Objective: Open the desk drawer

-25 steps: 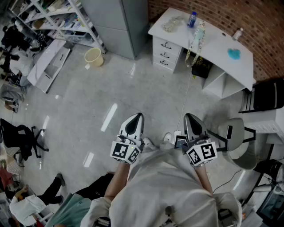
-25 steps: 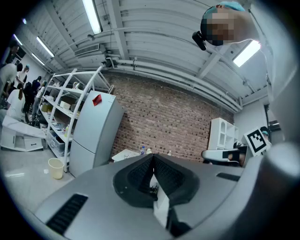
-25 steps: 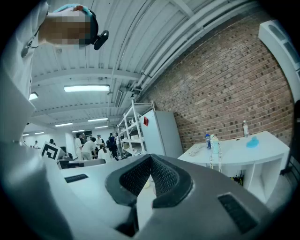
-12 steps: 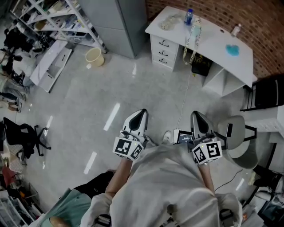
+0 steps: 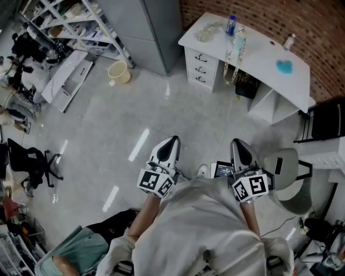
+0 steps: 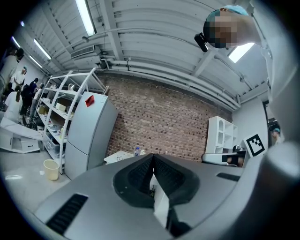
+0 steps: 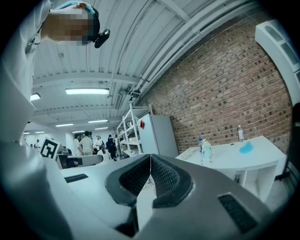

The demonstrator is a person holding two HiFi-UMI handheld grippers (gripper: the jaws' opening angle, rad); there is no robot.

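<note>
While the white desk is standing well ahead of me against the brick wall, I am holding both tools level in front of my chest, and neither is carrying anything. The left gripper is showing its jaws pressed together in its own view, the ribbed pads meeting with nothing between them; the right gripper is reading the same way, closed and empty. The thing I am after is the drawer stack under the desk's left end as the head view shows it: three white fronts, each with a dark handle, all looking flush and shut. The top drawer is sitting just below the desktop, where a blue-capped bottle and a dangling cord are crowding the edge nearby. A grey chair is sitting just beside my right gripper.

I am judging this as the approach step, with the opening itself not yet begun. The next move is calling for closing the gap to the desk, then spreading one gripper's jaws before it reaches a handle, since shut jaws cannot take hold of it. After that I am expecting to need the jaws lined up across the handle, a firm close on it, and a straight level pull toward me
</note>
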